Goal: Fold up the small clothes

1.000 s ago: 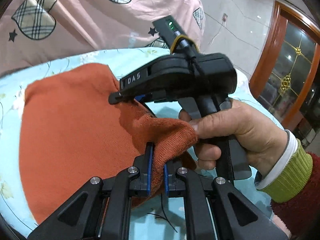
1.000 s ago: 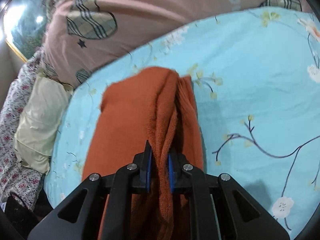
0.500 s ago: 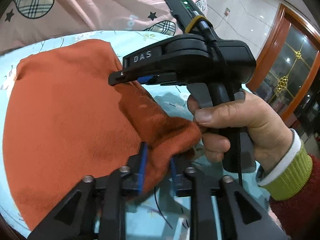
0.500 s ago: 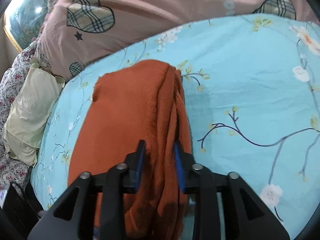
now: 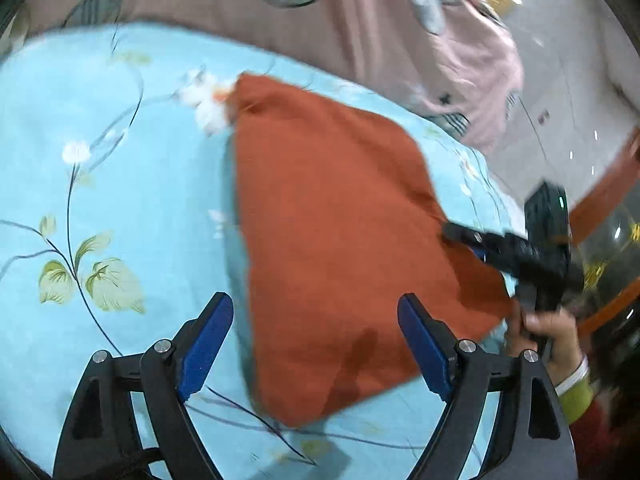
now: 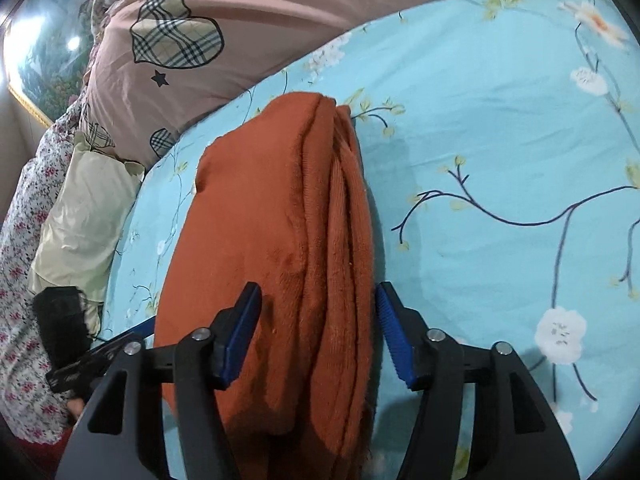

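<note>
Lying folded on the bed: rust knit, several layers stacked along its right edge in the right wrist view, flat face showing in the left one. Left hand-held gripper hovering with jaws spread wide, blue pads either side of the knit's near corner, gripping nothing. Right hand-held gripper likewise released, jaws parted around the thick folded edge without pinching it; seen from the left view, sitting at the knit's right corner, hand on its handle. Reading as the letting-go after a fold, judged from both grippers standing slack around a bundle already compact. Next move probably calling for either another halving, needing a fresh pinch on the near edge through all layers, or a light press to flatten the bulging side; hard to say which from here. Left view smeared with motion, so fine edge detail not readable. Around: pink quilt with plaid hearts bunched at the head of the bed, cream pillow at the left side, floral cloth beyond it, wooden door off to the right. Nothing lying on the sheet beside the knit; quilt well apart, not crowding the fold.
</note>
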